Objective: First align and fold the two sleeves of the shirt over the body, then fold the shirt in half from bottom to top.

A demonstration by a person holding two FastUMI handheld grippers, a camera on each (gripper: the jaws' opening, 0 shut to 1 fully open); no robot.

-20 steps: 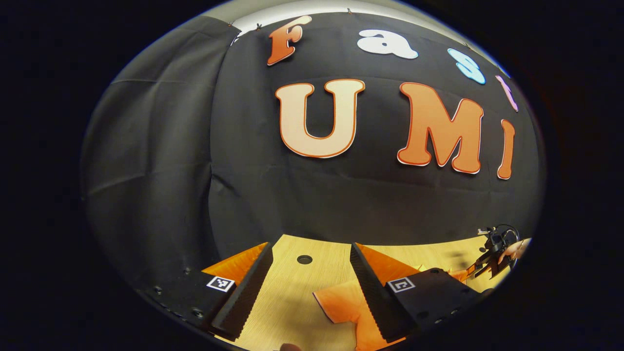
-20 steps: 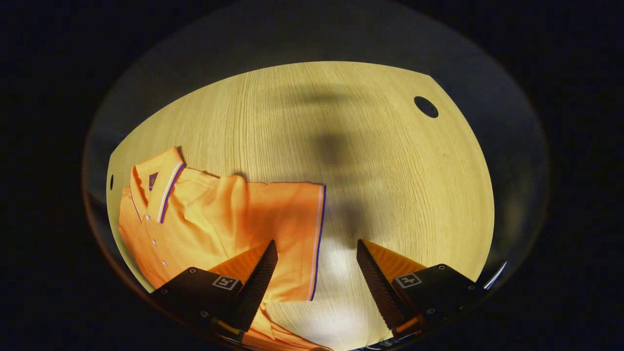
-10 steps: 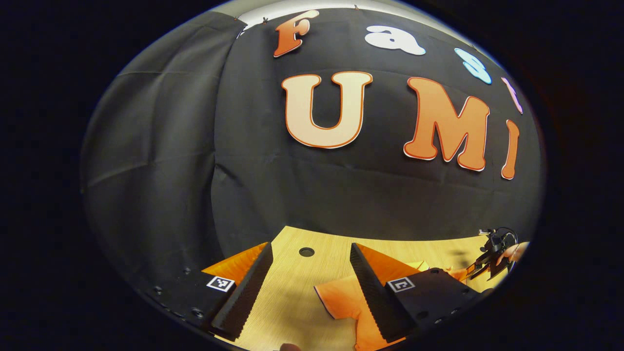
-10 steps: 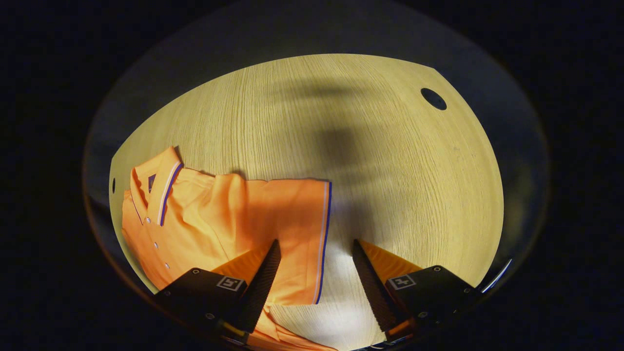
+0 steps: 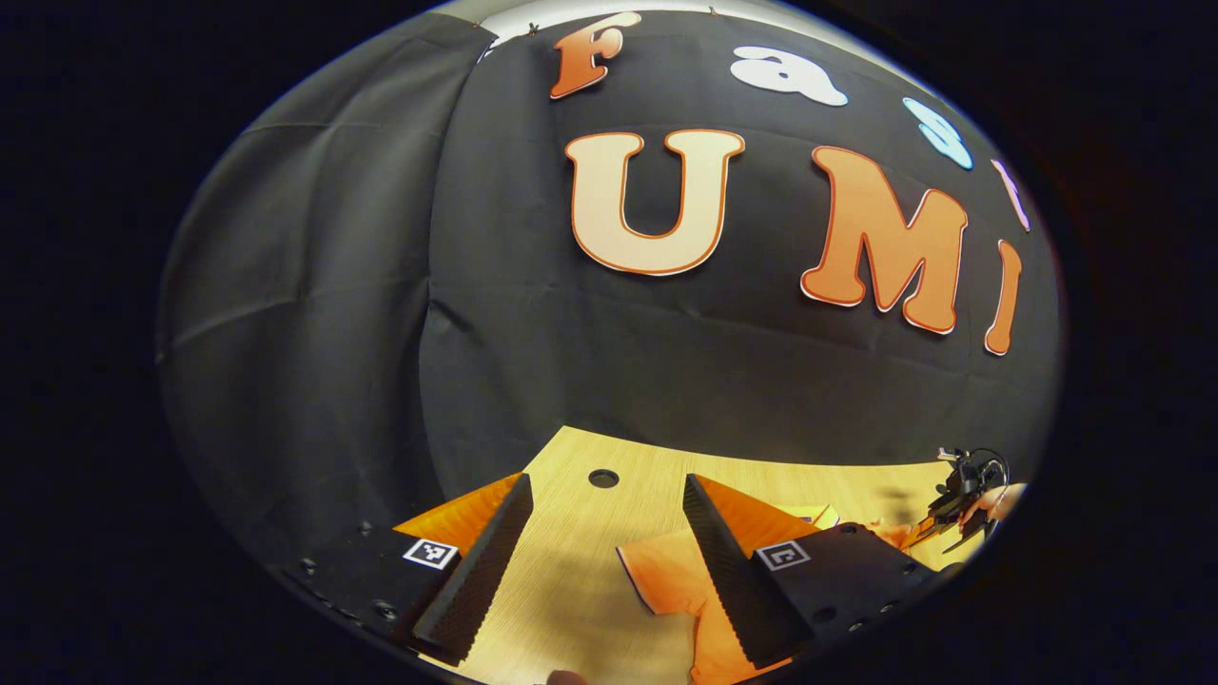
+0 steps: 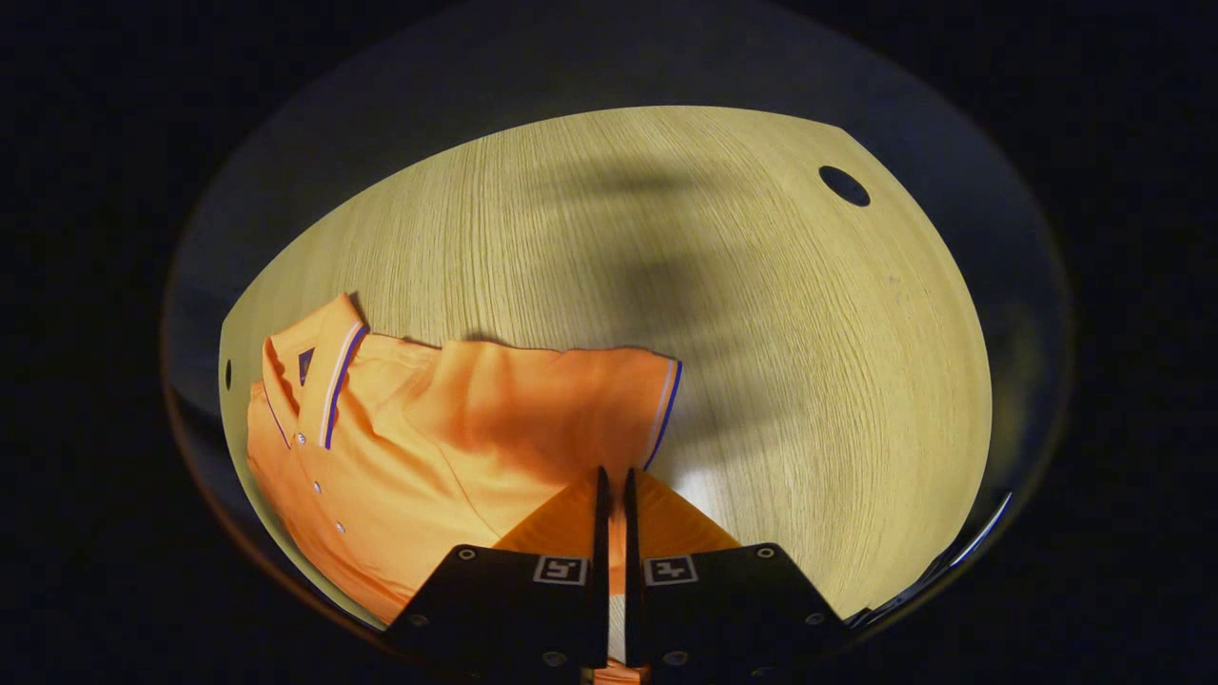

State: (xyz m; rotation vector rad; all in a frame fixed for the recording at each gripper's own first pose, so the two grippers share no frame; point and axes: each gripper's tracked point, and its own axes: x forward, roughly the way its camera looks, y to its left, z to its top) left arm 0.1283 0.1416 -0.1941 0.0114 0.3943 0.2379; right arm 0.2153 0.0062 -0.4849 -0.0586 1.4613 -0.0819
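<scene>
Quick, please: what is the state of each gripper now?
Left gripper: open, holding nothing.
Right gripper: closed on the sleeve of the shirt.

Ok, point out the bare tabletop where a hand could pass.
Free: the wooden table beyond the orange polo shirt, out to the round hole. Crowded: the near left, where the right gripper pinches the sleeve.

The orange polo shirt [image 6: 409,447] lies face-up on the wooden surface [image 6: 761,314], collar [image 6: 324,376] outward. One blue-and-white-trimmed sleeve [image 6: 609,400] extends sideways, unfolded.
</scene>
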